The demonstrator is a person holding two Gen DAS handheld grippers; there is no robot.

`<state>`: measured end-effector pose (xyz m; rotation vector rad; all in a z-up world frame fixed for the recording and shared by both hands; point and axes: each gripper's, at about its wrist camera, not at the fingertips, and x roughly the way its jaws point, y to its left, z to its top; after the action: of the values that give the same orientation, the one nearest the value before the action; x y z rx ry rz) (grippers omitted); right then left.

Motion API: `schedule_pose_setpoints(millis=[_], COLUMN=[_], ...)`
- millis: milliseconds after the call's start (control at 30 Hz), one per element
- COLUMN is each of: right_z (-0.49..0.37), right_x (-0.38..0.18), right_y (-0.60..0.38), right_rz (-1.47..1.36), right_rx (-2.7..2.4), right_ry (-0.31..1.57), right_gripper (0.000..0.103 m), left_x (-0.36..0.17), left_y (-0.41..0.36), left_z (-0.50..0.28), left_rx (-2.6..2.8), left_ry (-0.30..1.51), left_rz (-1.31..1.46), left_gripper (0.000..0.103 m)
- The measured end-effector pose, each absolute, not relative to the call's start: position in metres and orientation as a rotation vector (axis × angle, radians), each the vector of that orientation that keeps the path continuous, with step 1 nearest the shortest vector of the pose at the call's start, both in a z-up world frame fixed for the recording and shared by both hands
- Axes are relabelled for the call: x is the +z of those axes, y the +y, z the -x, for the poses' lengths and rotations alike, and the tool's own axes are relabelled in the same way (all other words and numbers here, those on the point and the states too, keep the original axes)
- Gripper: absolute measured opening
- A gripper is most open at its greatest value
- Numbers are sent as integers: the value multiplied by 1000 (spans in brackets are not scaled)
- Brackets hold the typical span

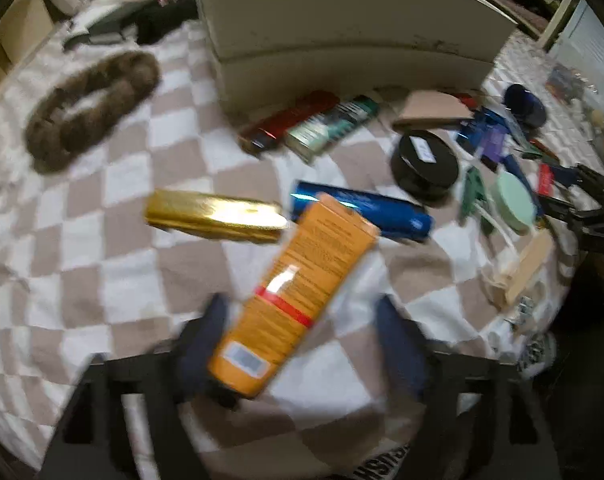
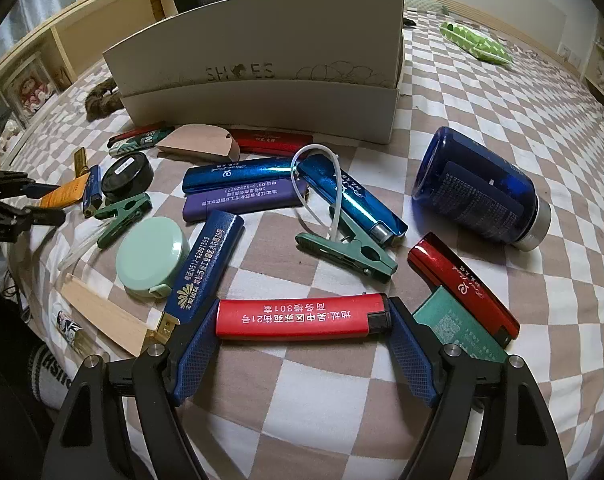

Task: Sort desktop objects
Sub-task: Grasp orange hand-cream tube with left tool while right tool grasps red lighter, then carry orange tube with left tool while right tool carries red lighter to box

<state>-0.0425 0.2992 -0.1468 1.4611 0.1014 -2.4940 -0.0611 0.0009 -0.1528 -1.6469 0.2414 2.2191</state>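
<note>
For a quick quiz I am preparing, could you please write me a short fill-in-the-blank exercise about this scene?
1. The right gripper has its fingers on either side of a ____ lighter.
2. The word printed on the white box reads ____.
3. The tube between the fingers of the left gripper is ____ in colour.
4. The blue jar lies on its ____.

Missing words: red; SHOES; orange; side
</note>
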Motion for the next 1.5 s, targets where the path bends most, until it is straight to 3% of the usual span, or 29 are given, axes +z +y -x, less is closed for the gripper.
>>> schedule_pose_setpoints(millis=[167,267,333,433,500,1133,1500], right_z=[41,40,40,40,39,24,17], right_x=[-147,-146,-146,-145,-145,-124,-64], right_y=[298,298,298,299,298,294,293], right_rz=[-1470,-1474,-1478,-1484,-1486,-1401,-1242], right_rx=[-2508,-2514,-2518,-2523,-2529,-2617,-2639], right_ry=[97,92,86,75,71,41,-72], right_gripper=[81,81,81,81,81,81,81], left_x=[-153,-150,-147,-145,-144,-126,-84], left_y=[6,1,-8,-16,-14,-14,-13], left_z=[55,55,57,58,58,44,39], left_rx=[2265,2301,2327,2350,2358,2447,2507], left_ry=[301,274,221,186,191,128,26], left_rz=[1627,1620,1622,1621,1613,1498,1347], left_gripper=[88,70,52,35,30,28,28])
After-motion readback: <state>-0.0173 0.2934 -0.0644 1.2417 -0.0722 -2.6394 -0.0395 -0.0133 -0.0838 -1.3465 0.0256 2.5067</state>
